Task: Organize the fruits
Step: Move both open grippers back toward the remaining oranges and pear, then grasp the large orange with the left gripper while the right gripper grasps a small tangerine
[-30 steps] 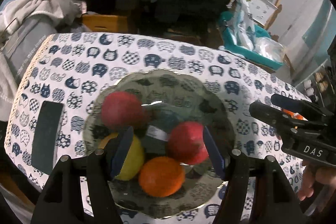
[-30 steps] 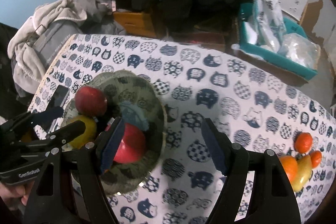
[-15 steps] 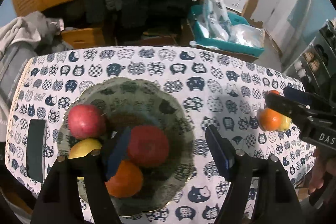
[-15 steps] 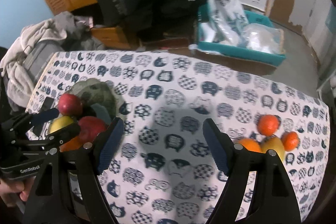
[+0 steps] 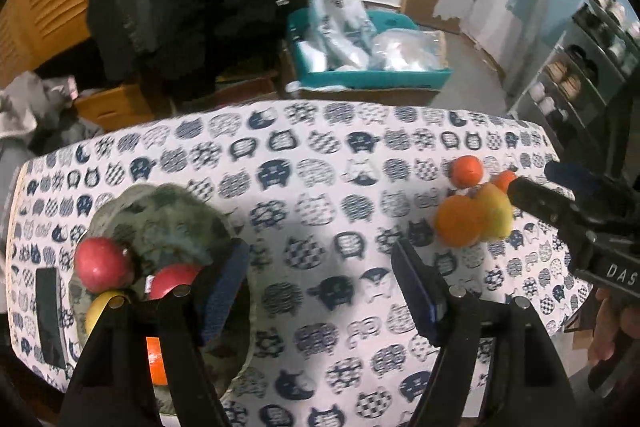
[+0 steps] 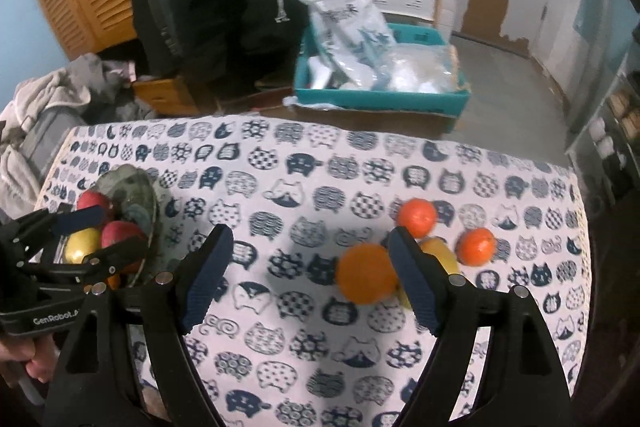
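You're between picks here, I'd say: both tools are empty and aimed across the worktop (image 6: 304, 163) toward the loose fruit on its right side. Your right tool (image 6: 308, 277) has just been opening, its jaws stand fairly wide with nothing between the pads, only cat-print cloth, and the big orange (image 6: 366, 279) sits just in front of its right finger. Your left tool (image 5: 320, 287) opened a bit too and now sits at a medium gap, also holding nothing, hovering by the bowl's right rim. The bowl (image 5: 176, 211), far left on the worktop, already has two red apples (image 5: 103, 264) in it, a yellow fruit (image 5: 98, 309) and something orange low down, mostly hidden behind your left tool's finger. Still loose on the right: the big orange, a yellow-green fruit (image 5: 496, 215) touching it, and two small oranges (image 6: 416, 217) just behind, all bunched close together. Next move, my guess: centre the right tool over the big orange since it's nearest, and come down straight so the far finger doesn't knock the yellow one or send the little ones rolling. Past the worktop on the floor there's a teal box (image 6: 380, 99) stuffed with plastic bags, nothing to do with the job.
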Motion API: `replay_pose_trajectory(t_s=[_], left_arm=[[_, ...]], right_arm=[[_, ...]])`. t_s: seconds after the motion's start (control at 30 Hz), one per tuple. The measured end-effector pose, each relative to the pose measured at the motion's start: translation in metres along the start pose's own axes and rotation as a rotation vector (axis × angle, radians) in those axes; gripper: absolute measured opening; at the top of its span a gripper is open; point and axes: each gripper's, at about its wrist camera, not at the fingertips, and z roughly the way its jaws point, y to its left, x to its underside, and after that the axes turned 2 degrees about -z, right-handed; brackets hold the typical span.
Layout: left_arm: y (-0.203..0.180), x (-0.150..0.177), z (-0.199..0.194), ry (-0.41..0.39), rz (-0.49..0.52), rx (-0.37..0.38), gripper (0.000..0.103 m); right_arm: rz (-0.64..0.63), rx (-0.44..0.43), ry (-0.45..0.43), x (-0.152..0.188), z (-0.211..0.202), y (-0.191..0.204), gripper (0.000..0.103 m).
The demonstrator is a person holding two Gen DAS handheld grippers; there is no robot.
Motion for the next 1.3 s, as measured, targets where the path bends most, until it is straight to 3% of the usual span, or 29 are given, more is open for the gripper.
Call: replay_pose_trajectory(t_s=[0.63, 1.3], left_arm=[[-0.097, -0.012, 0.027, 0.031, 0.142, 0.063, 0.08], [-0.126, -0.009, 0.08, 0.136, 0.184, 0.1, 0.08]], right_arm=[[0.169, 0.119, -0.022, 0.036, -0.037, -0.116, 0.081], [0.227, 0.133, 0.029, 0.045, -0.018, -0.146, 0.081]])
